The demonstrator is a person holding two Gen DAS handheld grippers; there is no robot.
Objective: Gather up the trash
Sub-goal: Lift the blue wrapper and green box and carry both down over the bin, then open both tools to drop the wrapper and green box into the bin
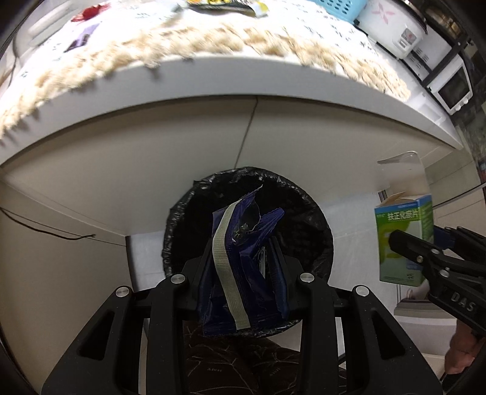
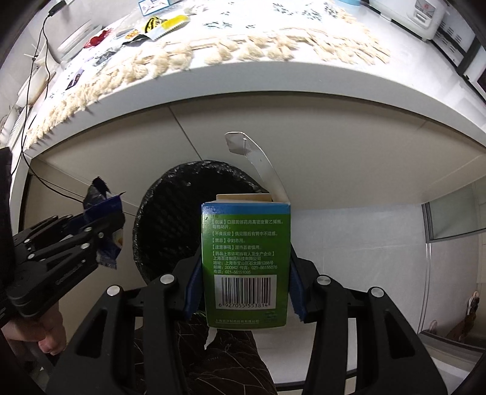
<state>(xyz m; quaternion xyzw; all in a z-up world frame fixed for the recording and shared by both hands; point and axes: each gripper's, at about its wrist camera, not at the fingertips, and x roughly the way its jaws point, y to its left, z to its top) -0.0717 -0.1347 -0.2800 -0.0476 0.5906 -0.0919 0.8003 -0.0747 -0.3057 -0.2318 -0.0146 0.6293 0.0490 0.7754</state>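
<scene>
My left gripper point(image 1: 243, 273) is shut on a torn dark blue wrapper point(image 1: 243, 267) with a silver seam and holds it just before the mouth of a bin lined with a black bag point(image 1: 306, 218). My right gripper point(image 2: 246, 273) is shut on a green and blue medicine box point(image 2: 246, 261) with its top flap open, held in front of the same bin point(image 2: 170, 218). The left gripper with the wrapper point(image 2: 103, 212) shows at the left of the right wrist view. The box point(image 1: 401, 240) and right gripper show at the right of the left wrist view.
The bin stands below the front edge of a white table point(image 1: 243, 85) with a fringed cloth point(image 2: 243, 48). More wrappers point(image 2: 164, 25) lie on the cloth at the far left. A rice cooker point(image 1: 391, 27) and a small oven point(image 1: 452, 88) stand at the right.
</scene>
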